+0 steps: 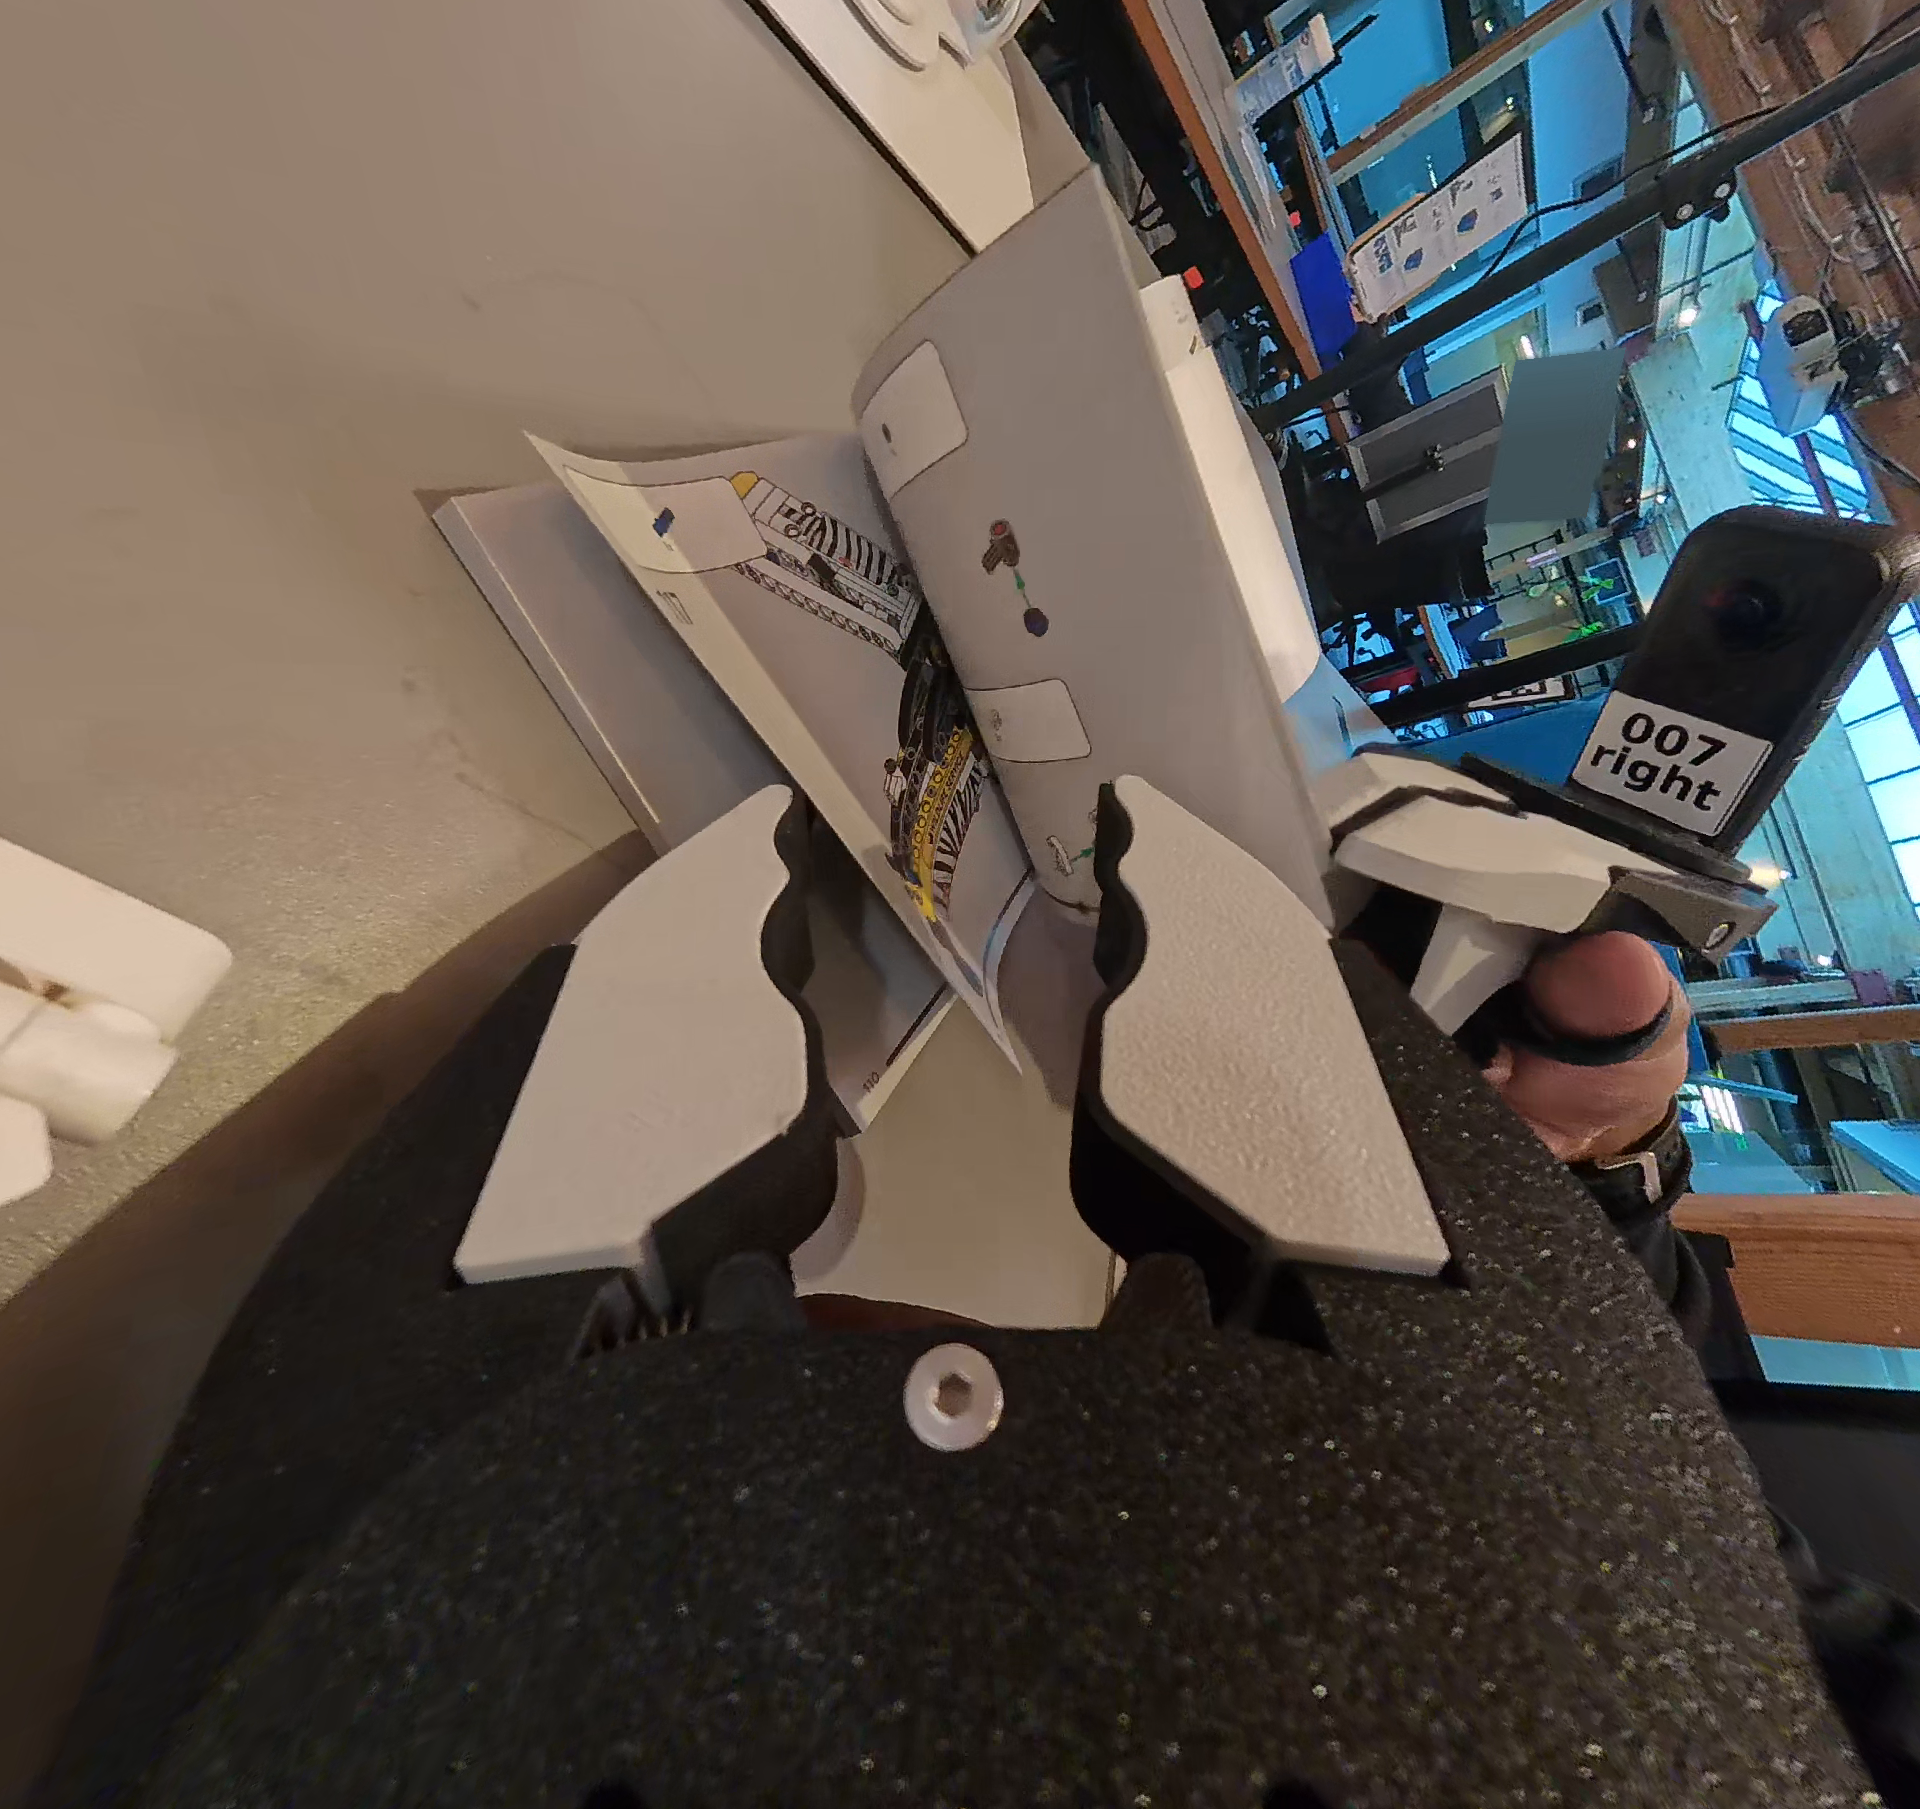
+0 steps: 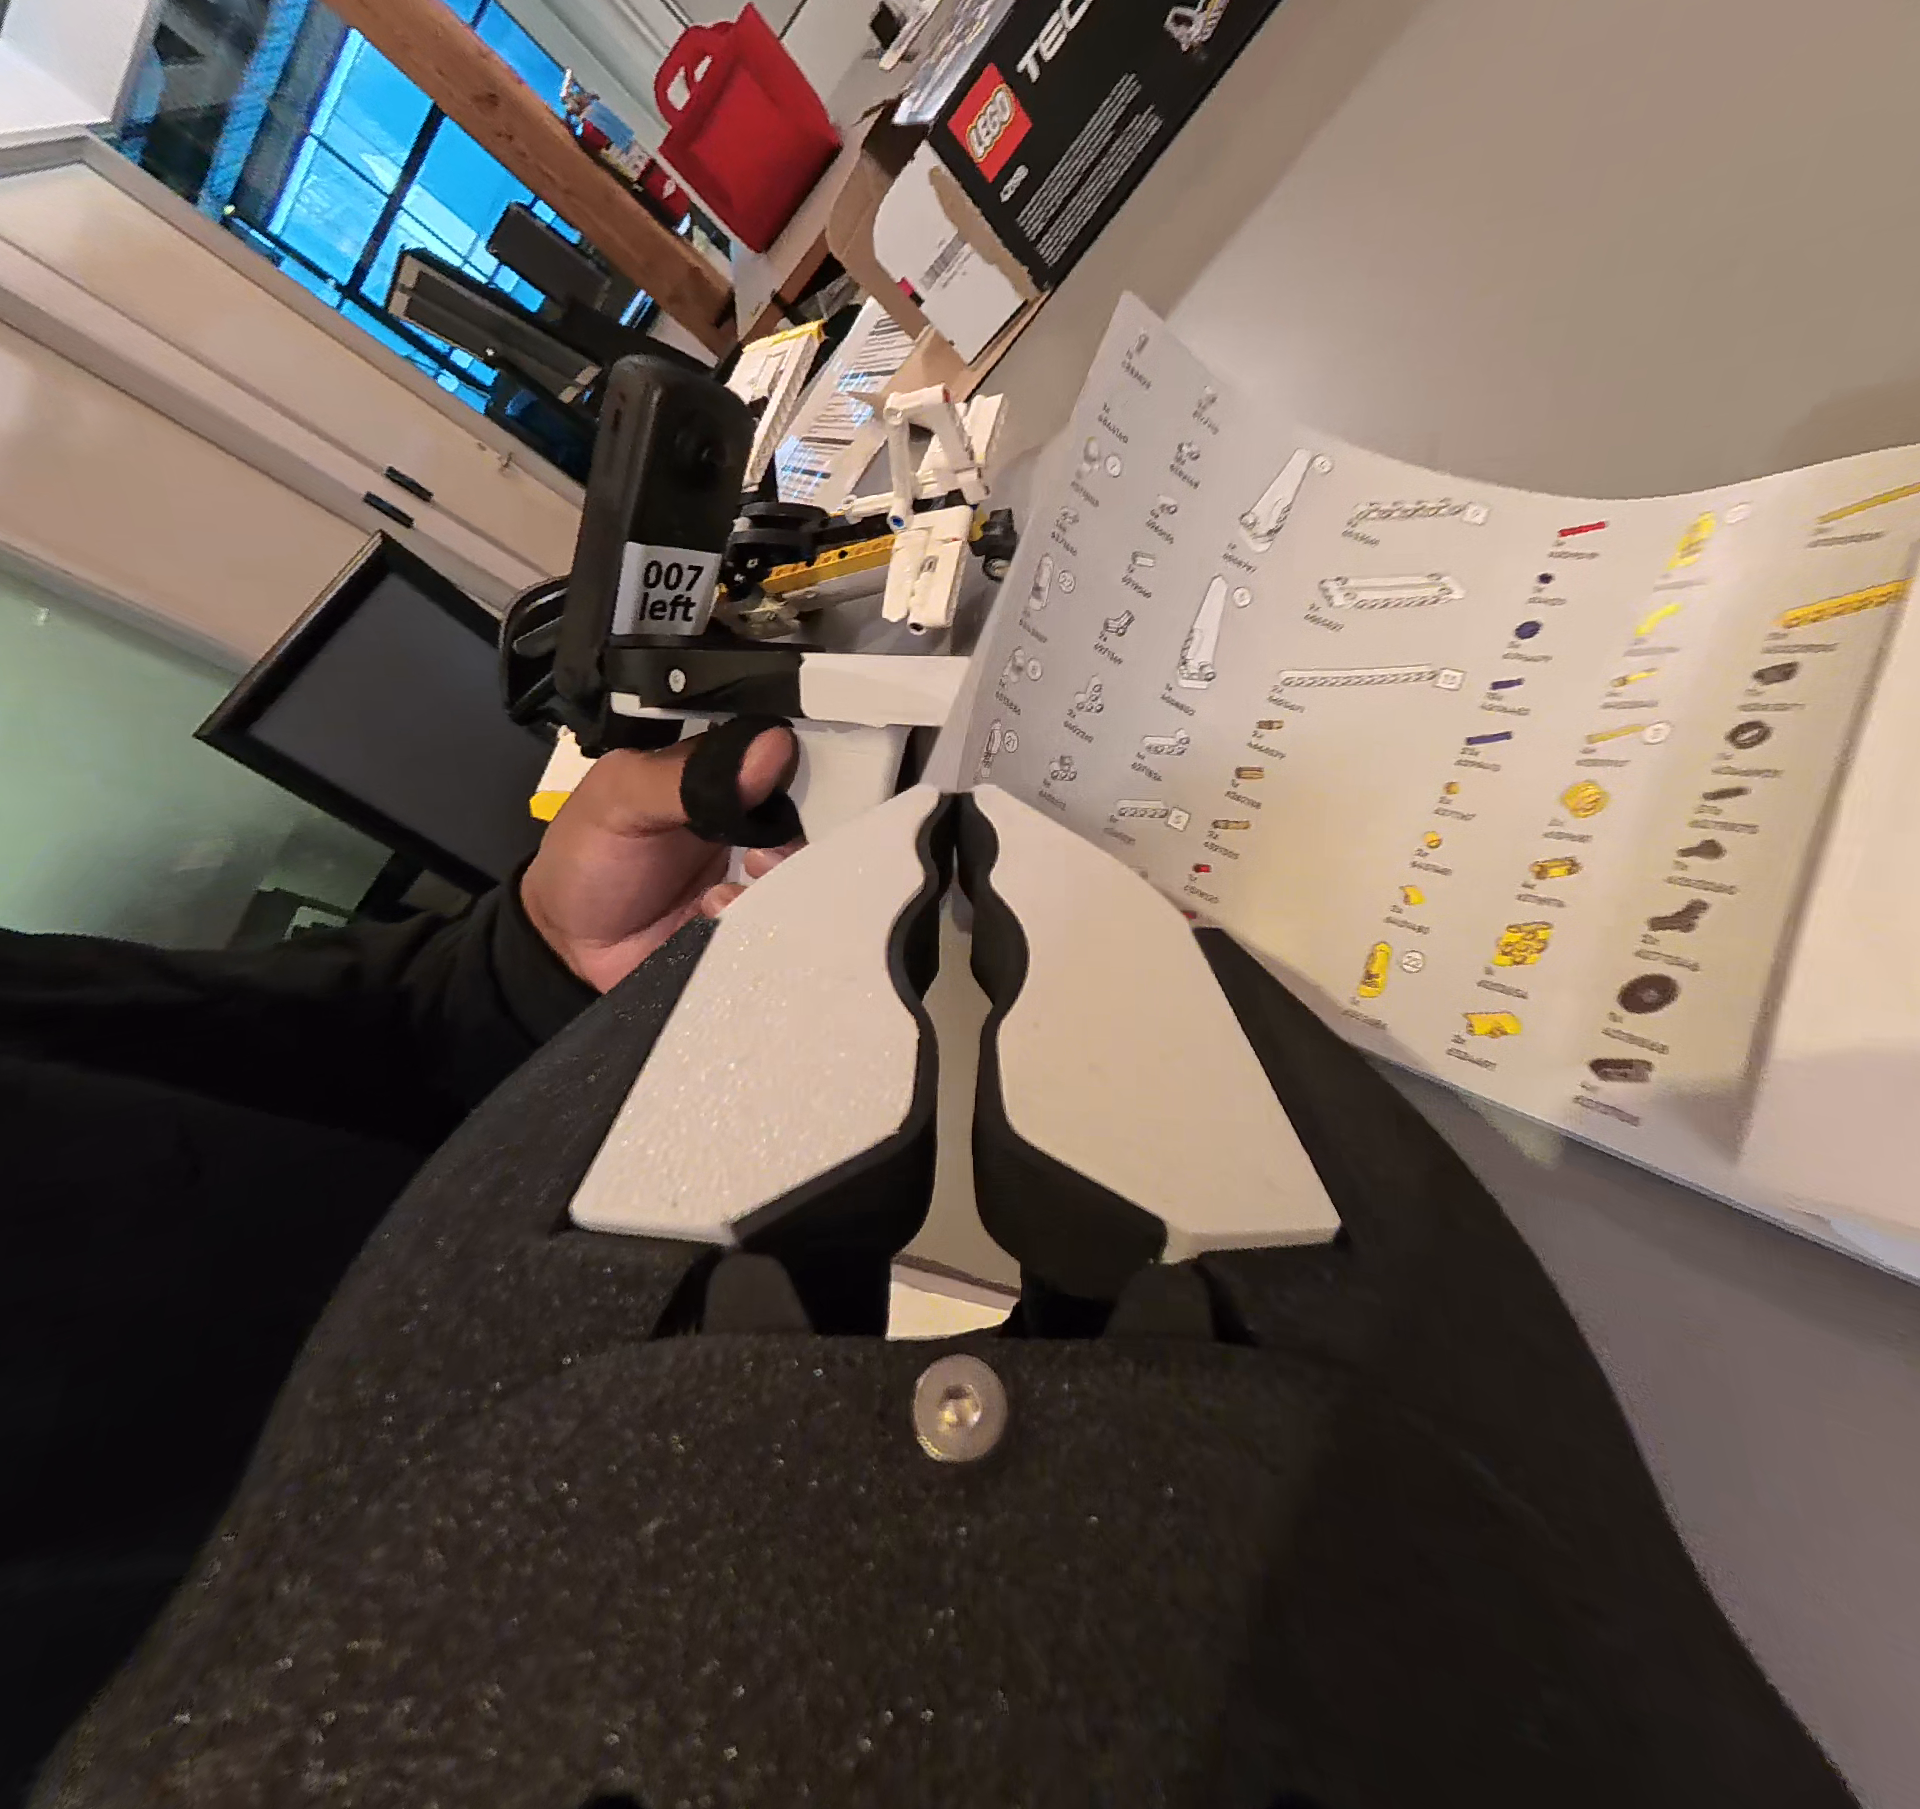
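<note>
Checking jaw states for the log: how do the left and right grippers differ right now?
1. Left gripper stands open, a wide gap between its fingers; right gripper has its tips closed together.
2. Pages of the instruction booklet pass between the left gripper's fingers; the right gripper's tips sit at the edge of a raised parts-list page, a pinch unclear.
Shared: white fingers with black pads, each held in a person's hand.

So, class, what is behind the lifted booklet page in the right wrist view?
A white-and-yellow brick model and the left tool, seen only in part; the page covers that tool's fingertips.
</note>
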`<state>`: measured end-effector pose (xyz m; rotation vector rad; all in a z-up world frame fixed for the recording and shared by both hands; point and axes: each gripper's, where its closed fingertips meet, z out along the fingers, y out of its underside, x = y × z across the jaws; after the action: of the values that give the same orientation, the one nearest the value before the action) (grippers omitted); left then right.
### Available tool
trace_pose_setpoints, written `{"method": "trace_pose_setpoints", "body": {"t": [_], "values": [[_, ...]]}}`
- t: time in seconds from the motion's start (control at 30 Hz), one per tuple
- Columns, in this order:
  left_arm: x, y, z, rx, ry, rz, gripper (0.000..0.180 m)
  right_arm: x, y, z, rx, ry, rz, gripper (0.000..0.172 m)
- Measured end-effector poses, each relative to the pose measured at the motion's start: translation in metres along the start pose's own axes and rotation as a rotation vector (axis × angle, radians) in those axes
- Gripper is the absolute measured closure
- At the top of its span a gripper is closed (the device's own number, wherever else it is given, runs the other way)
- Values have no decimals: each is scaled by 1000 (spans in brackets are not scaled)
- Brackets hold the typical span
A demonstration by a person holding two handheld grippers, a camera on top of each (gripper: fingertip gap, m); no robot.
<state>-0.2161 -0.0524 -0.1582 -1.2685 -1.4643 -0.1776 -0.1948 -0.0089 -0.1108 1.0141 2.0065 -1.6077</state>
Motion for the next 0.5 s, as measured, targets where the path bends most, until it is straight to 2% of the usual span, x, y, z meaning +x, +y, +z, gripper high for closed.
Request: {"method": "trace_pose_setpoints", "body": {"t": [0.5], "values": [[-3,-1,-1,6,-17,-1,127,-5,7,6,-20,-46,22,172]]}}
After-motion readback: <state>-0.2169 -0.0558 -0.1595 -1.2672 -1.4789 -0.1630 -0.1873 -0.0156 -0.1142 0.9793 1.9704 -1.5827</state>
